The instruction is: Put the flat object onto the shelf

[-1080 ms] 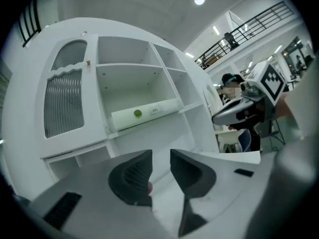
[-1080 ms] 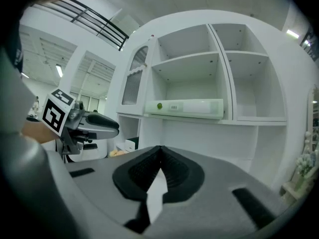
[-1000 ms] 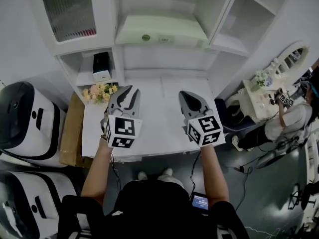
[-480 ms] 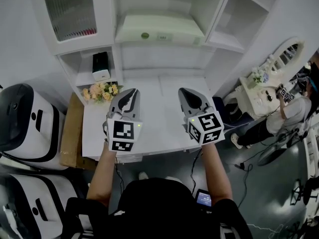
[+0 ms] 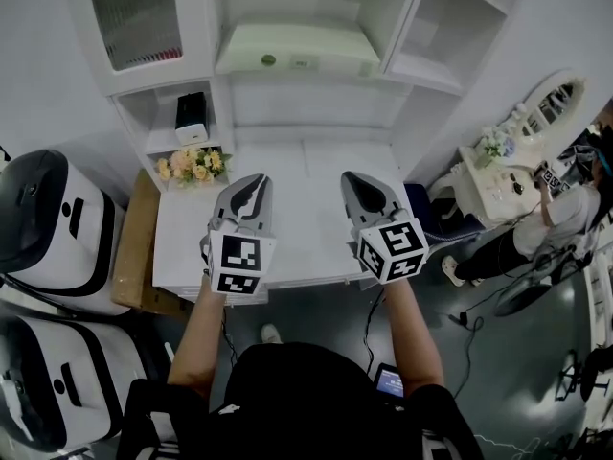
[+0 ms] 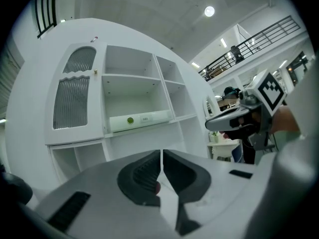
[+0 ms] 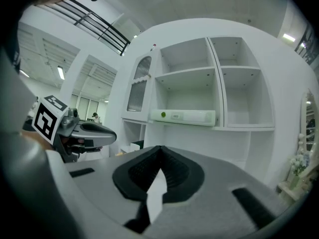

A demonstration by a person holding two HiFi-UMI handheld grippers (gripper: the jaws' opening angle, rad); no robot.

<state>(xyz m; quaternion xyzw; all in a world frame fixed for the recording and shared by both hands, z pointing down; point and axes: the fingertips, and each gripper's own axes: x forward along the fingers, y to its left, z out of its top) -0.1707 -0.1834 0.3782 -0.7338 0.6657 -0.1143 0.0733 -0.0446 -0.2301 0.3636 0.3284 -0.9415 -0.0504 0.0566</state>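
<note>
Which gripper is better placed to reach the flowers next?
Left. The left gripper is close beside the flowers; the right gripper is on its far side, farther away. Both are shut and empty.

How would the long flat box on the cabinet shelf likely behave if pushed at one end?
The flat box lies low and wide in the cabinet, so it should slide rather than tip. Being long, it would probably swing around when pushed at one end. Its straight edges suggest it is stiff; its weight cannot be judged.
</note>
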